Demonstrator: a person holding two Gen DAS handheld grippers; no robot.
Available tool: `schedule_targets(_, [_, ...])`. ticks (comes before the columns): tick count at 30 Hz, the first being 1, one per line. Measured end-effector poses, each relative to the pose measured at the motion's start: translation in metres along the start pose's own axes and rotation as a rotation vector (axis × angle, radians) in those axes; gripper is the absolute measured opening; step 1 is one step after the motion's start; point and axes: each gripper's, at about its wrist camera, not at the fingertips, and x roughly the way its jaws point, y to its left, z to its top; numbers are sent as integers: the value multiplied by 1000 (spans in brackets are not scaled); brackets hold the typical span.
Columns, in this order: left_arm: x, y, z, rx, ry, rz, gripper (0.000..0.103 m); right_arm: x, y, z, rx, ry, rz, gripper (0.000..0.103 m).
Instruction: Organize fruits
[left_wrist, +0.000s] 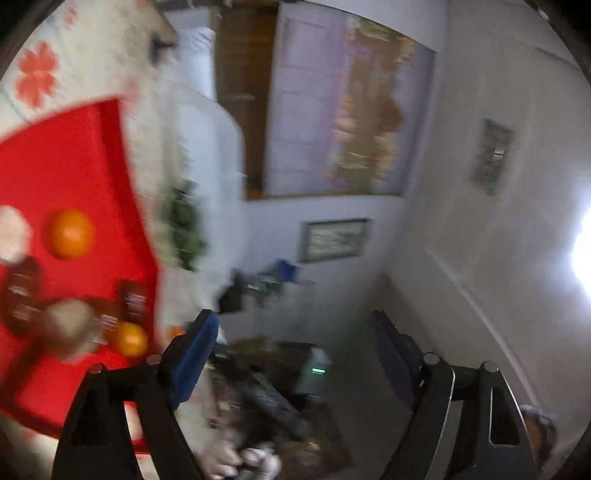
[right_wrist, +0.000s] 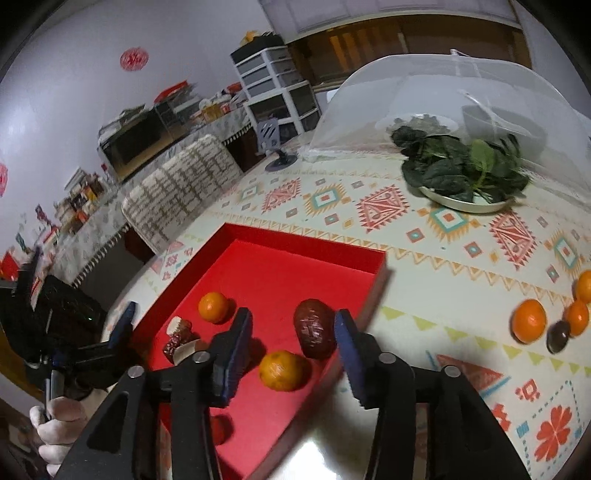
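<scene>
Right gripper (right_wrist: 293, 354) is sitting nearest the lens, jaws apart and gripping nothing, hanging over the near corner of the red tray (right_wrist: 306, 254). Between and just beyond its pads: 1 mandarin (right_wrist: 283, 370) and 1 large wrapped date (right_wrist: 314, 333); a 2nd mandarin (right_wrist: 213, 307) and smaller date pieces (right_wrist: 180, 334) are lying further left in the tray. 3 loose mandarins (right_wrist: 529, 320) and 1 dark fruit (right_wrist: 557, 335) are waiting on the patterned tablecloth (right_wrist: 424, 236), well apart to the right. Left gripper (left_wrist: 291, 332) is also spread and empty, tilted off toward the room, view blurred. Judgement: mandarins are light, round, soft-skinned, prone to rolling; pinching across the widest middle, gently, is looking safest.
</scene>
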Motion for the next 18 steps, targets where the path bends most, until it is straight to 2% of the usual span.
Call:
schedule_targets(3, [17,-17,-9,76,61,-81,91,-13,-7,-4,19,-20,2,53])
schedule_targets(5, [29,-30,-18,125,108,-130,92,-22,-11,-7,18,-32,-6,53])
schedule_targets(9, [49,-49,-34,200,186,-182,98,-40,-19,-16,22,-56,-21,57])
schedule_targets(14, [73,-71,-59,280,271,-175,99,-61,-33,-24,38,-84,-31,58])
schedule_targets(18, [92,-85,-81,358,336,-101,99,-75,-46,-31,63,-100,-33,59])
